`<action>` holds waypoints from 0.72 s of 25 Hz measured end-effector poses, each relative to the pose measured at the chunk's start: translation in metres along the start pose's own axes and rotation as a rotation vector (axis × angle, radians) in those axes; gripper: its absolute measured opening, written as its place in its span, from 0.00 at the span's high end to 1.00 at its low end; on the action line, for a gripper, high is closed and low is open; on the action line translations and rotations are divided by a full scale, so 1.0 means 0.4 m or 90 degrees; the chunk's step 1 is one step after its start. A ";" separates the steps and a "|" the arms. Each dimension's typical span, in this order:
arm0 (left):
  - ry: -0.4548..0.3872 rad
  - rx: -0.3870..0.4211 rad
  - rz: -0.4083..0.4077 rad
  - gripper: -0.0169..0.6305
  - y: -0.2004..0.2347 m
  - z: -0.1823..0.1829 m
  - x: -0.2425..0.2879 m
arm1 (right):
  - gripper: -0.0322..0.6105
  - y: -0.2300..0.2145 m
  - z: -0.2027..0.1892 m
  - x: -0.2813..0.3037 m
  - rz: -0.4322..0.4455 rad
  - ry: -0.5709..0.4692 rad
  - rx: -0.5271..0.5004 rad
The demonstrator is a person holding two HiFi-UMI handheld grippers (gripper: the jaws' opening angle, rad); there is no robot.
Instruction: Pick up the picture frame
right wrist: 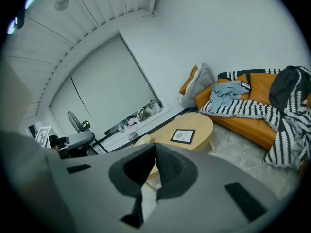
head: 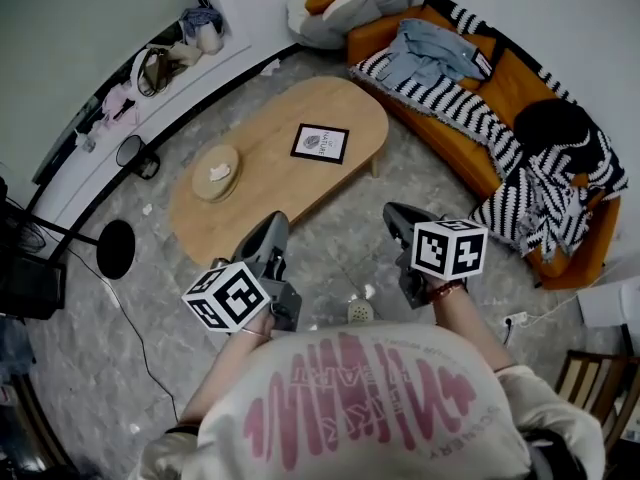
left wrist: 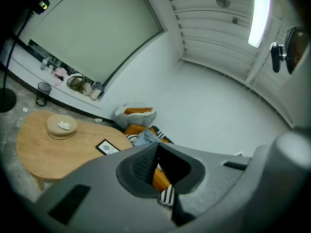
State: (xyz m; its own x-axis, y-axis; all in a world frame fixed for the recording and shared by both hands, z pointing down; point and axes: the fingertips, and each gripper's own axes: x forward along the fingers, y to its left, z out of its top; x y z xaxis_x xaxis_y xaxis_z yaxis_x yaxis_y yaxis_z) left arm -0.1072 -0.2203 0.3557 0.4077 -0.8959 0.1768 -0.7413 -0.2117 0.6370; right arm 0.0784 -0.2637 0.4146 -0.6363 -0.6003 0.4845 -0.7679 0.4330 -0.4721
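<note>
The black-edged picture frame [head: 320,143] lies flat on the oval wooden table [head: 270,183], towards its far right end. Both grippers are over the floor on the near side of the table, well short of the frame. My left gripper [head: 275,220] points at the table's near edge, its jaws together and empty. My right gripper [head: 396,211] hangs to the right of the table, jaws likewise together with nothing between them. The left gripper view shows the frame [left wrist: 108,147] left of the jaw tips; the right gripper view shows the frame [right wrist: 183,136] just above and right of them.
A round wooden plate [head: 216,172] with a white scrap sits on the table's left part. An orange sofa [head: 520,78] with a striped blanket and clothes runs along the right. A lamp base [head: 116,248], a small bin [head: 133,153] and cables stand at the left.
</note>
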 end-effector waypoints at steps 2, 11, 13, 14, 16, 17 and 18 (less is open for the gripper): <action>-0.020 0.000 0.004 0.97 -0.002 0.022 0.033 | 0.94 -0.022 0.053 0.016 0.006 -0.009 -0.016; -0.043 -0.020 0.055 0.97 0.073 0.027 0.114 | 0.94 -0.098 0.133 0.104 0.017 -0.013 -0.032; -0.029 -0.020 0.070 0.97 0.090 0.008 0.122 | 0.94 -0.119 0.114 0.121 0.011 -0.005 -0.012; -0.023 -0.018 0.079 0.97 0.102 0.001 0.123 | 0.94 -0.129 0.103 0.131 0.007 -0.003 0.001; -0.011 -0.020 0.096 0.97 0.132 -0.011 0.132 | 0.94 -0.147 0.081 0.155 0.001 0.007 0.027; -0.001 -0.026 0.102 0.97 0.151 -0.018 0.141 | 0.94 -0.155 0.069 0.169 -0.001 0.015 0.039; 0.012 -0.035 0.106 0.97 0.169 -0.027 0.153 | 0.94 -0.162 0.058 0.184 -0.002 0.023 0.050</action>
State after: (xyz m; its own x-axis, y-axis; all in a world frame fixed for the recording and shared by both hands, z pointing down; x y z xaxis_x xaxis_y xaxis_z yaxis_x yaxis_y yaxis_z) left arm -0.1266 -0.2851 0.4175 0.2923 -0.9093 0.2963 -0.7690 -0.0393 0.6380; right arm 0.0830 -0.3516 0.4639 -0.6367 -0.5766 0.5120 -0.7631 0.3760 -0.5256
